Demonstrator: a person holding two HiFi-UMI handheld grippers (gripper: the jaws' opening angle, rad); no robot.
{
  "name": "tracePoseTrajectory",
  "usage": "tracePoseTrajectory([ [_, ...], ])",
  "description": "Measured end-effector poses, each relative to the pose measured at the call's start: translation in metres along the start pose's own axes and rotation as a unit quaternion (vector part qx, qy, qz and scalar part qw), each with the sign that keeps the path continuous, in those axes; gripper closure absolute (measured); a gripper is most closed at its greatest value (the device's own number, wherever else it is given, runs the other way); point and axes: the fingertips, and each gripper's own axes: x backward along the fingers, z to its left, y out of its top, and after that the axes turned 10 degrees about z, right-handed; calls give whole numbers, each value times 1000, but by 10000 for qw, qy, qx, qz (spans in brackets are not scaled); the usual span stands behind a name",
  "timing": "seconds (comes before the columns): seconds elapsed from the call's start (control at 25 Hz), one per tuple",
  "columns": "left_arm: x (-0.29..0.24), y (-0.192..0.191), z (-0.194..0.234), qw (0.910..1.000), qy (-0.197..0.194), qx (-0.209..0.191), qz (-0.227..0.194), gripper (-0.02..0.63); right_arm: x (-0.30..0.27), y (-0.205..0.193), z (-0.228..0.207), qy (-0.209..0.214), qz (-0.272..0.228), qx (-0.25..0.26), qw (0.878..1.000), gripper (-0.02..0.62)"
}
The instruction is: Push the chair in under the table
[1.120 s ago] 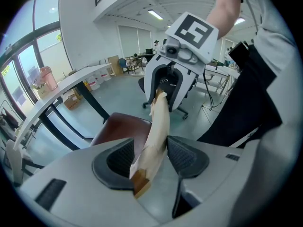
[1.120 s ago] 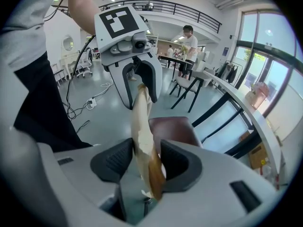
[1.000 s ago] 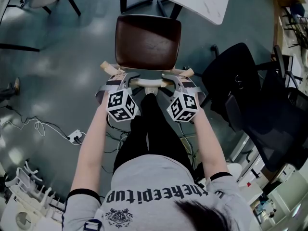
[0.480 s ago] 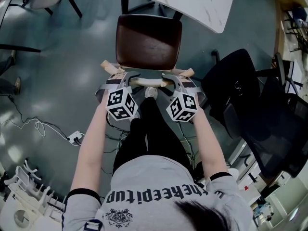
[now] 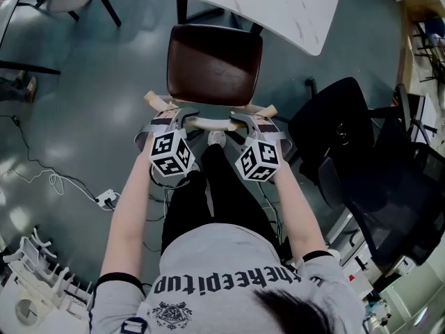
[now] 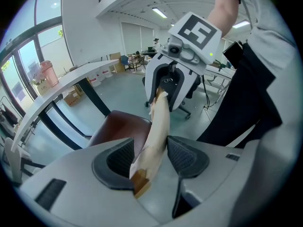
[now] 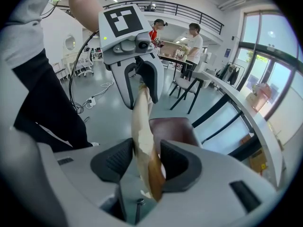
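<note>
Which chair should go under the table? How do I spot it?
Find the white table at the top of the head view. Right below it stands the chair with a dark brown seat and a pale wooden back, unlike the black office chair to its right.

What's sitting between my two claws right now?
The pale wooden back rail of the chair spans from the left claw to the right claw, both gripping it; the head view shows this, a shoe just below.
</note>
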Motion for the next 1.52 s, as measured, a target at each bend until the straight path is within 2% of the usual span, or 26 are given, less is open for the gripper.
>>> tracePoseTrajectory([
  [1.12,2,1,1,9998,29,-159,-98,383,-1,0,-2,21,126,-128,9998,402],
  [1.52,-2,-2,46,9997,96,-215,-115,382,-15,13,-42,-264,187,-295,9990,400],
])
